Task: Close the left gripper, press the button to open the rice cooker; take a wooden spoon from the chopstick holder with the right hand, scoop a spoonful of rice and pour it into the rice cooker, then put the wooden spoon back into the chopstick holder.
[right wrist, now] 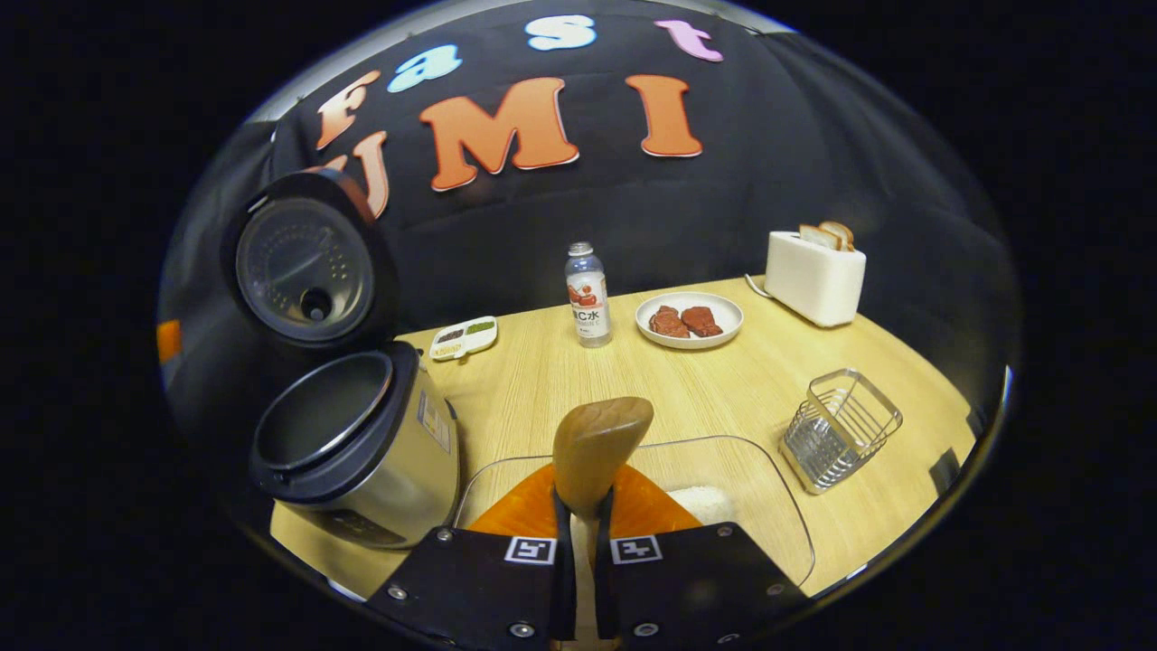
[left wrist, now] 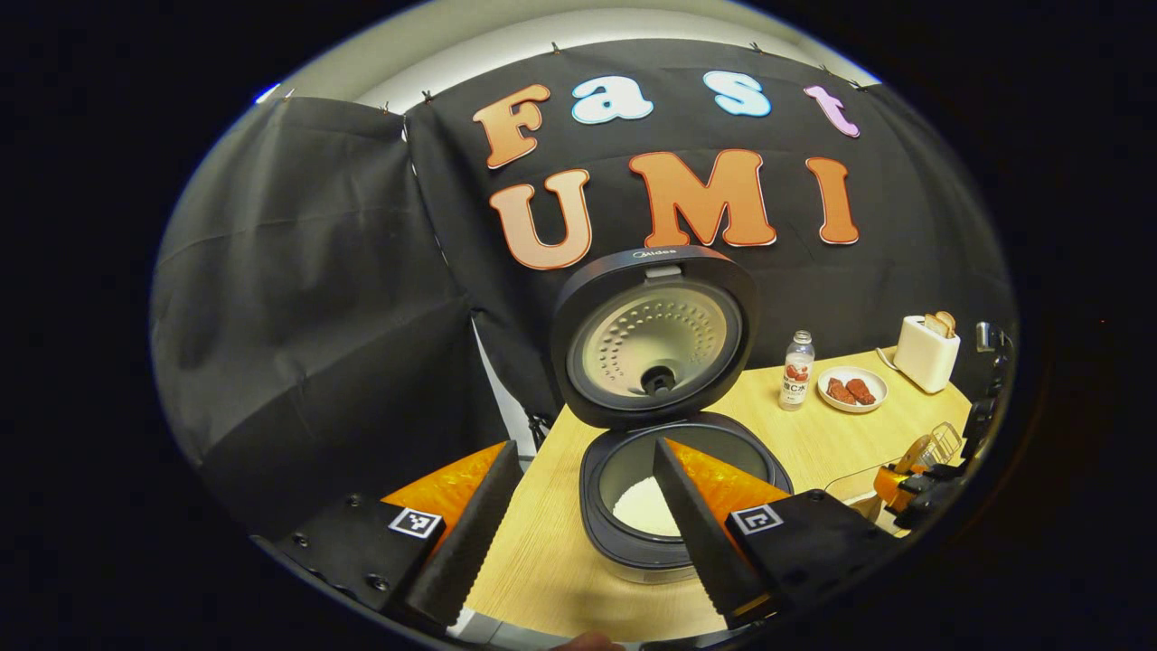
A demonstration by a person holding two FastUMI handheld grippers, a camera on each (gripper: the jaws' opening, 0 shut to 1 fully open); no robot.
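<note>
On the wooden table (right wrist: 723,389) the rice cooker (right wrist: 362,452) stands with its lid (left wrist: 655,334) up and some white rice in the pot. Right gripper (right wrist: 578,520) has its jaws closed on the wooden spoon (right wrist: 597,448), bowl raised above a clear container (right wrist: 777,506), with the wire chopstick holder (right wrist: 841,429) just beside it. Left gripper (left wrist: 578,506) hangs wide open and empty before the cooker.

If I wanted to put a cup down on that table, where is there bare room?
Best is the bare wood between the rice cooker, the bottle and the wire holder. There is a smaller gap between the plate and the holder. The near edge is crowded: the clear rice container sits there, with the right gripper holding the spoon over it.
</note>
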